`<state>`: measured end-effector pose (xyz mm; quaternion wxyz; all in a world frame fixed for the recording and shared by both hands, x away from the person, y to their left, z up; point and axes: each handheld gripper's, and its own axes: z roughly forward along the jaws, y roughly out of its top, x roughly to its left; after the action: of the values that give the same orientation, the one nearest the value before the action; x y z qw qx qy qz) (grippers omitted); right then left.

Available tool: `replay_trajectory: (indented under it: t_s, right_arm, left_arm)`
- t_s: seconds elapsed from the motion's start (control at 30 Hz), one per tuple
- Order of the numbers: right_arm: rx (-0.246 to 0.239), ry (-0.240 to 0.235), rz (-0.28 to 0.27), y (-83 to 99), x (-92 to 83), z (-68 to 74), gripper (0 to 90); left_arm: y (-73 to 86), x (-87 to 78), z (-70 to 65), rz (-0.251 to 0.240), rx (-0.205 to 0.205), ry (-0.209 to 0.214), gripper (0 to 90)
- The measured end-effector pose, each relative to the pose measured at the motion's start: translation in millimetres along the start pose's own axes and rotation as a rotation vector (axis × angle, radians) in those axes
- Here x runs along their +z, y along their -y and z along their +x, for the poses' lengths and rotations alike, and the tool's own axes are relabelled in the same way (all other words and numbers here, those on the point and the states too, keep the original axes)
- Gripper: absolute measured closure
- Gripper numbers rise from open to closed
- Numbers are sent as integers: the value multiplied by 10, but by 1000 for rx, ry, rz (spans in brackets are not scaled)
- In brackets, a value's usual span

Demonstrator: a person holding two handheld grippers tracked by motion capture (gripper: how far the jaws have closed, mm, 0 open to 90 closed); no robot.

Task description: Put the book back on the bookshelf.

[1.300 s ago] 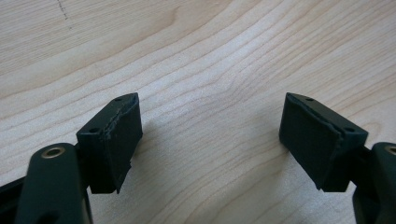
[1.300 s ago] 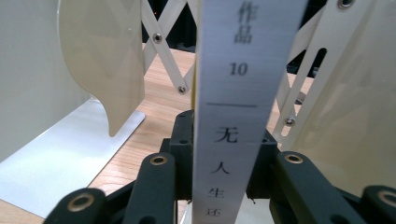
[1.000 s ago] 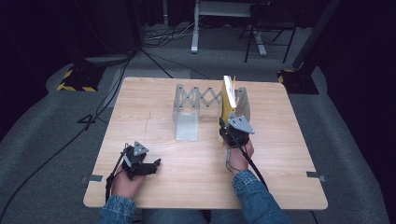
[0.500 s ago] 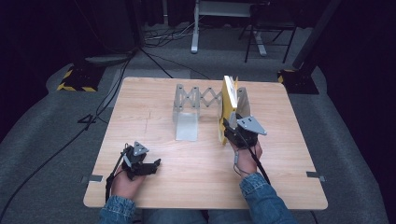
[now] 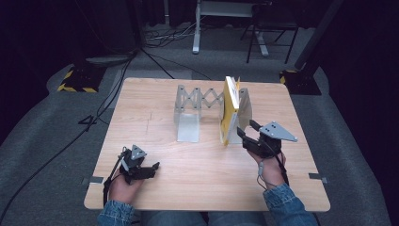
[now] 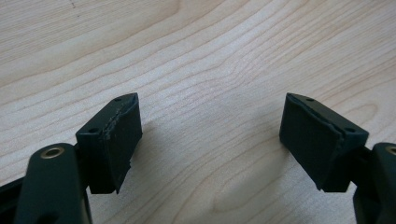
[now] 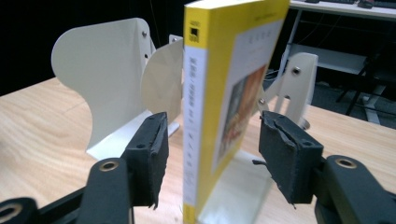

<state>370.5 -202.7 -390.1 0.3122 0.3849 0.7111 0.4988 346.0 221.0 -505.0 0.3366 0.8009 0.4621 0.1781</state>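
Book: a yellow book (image 7: 219, 93) stands upright at the right end of the expanding bookend rack (image 5: 197, 101), spine toward the person, resting on the foot of the rack's right plate (image 5: 245, 110) and leaning slightly.
Why it stands so: the right plate is just behind its cover and seems to prop it; the tilt suggests it is not fully steadied, though that is a judgement.
Rack: its left plate (image 5: 187, 123) and scissor links span the middle of the wooden table (image 5: 155, 113), leaving an open slot between the plates.
Right gripper: the right gripper (image 7: 212, 161) has its jaws apart on either side of the book's lower spine, one pad by each cover, with a gap visible on both sides, so it straddles the book without clamping.
Left gripper: the left gripper (image 6: 210, 137) lies low near the table's front left edge, jaws wide apart over bare wood, well away from the book, seemingly parked.
Hard to make out: the spine's lettering is too blurred to read, the cover picture is smeared, the book's foot is cut off at the frame's bottom, and the room beyond the table is dark.
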Motion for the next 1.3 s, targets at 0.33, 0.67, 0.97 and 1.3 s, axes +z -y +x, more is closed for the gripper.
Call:
replay_trajectory:
  t_s: [0.33, 0.67, 0.97, 1.3]
  right_arm:
    - [-2, 25, 43, 110, -273, -264, 375]
    - [23, 29, 123, 245, -446, -547, 302]
    - [39, 31, 208, 453, -414, -808, 265]
    - [156, 16, 334, 849, -289, -1226, 266]
  left_arm:
    - [-5, 6, 2, -2, -3, -4, 213]
    - [-15, 14, 9, 1, -3, -4, 213]
    - [-15, 14, 8, 0, -4, -4, 213]
    - [-15, 13, 7, 1, -3, -6, 213]
